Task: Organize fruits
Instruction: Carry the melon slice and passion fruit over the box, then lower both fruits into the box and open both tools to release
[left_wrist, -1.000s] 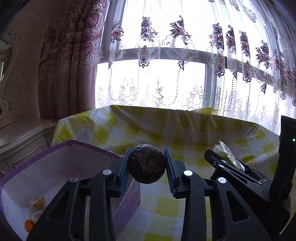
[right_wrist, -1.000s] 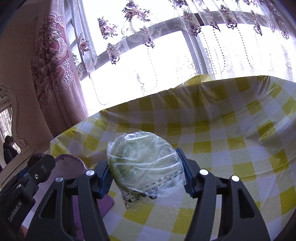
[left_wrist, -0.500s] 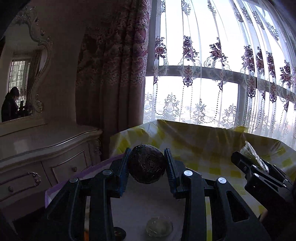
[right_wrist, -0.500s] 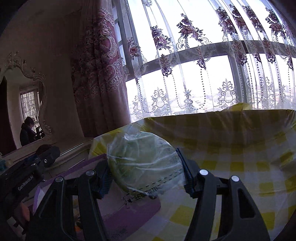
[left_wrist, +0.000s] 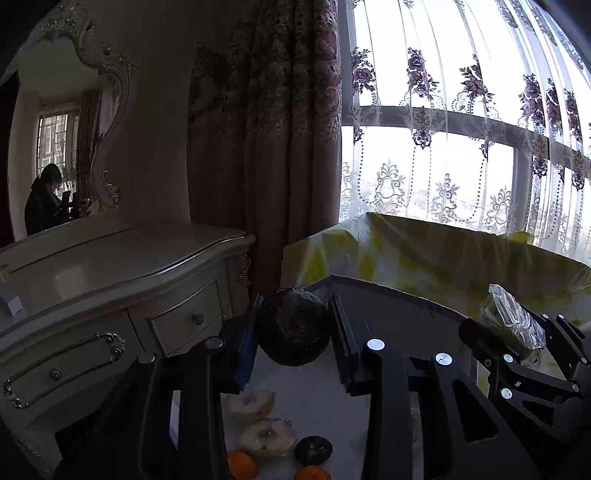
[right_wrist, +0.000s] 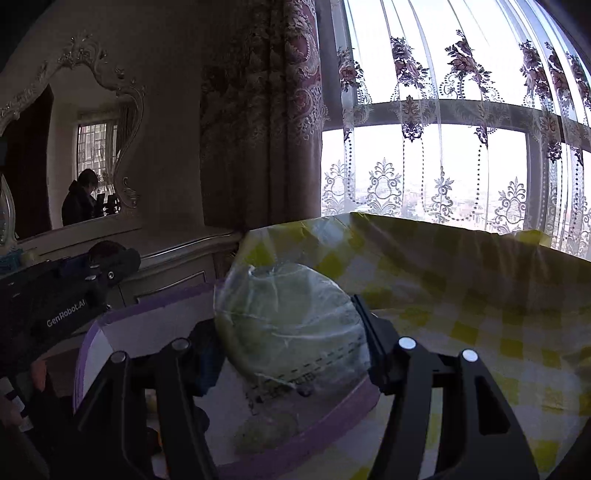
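Left gripper (left_wrist: 293, 328) jaws clench a dark fruit (left_wrist: 293, 326), right gripper (right_wrist: 291, 332) jaws a bagged, probably green fruit (right_wrist: 288, 321); both hang above the box (right_wrist: 332, 417) beneath, ready for dropping in.

Wrist views — shared box (left_wrist: 399, 295), window (right_wrist: 424, 155)

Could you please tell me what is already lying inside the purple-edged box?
In the purple-edged box: two pale fruit halves, two oranges and a dark fruit. The left tongs and their dark round fruit cover the rest.

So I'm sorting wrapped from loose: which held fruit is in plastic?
The pale green fruit in the right gripper; the left gripper holds a bare dark round fruit.
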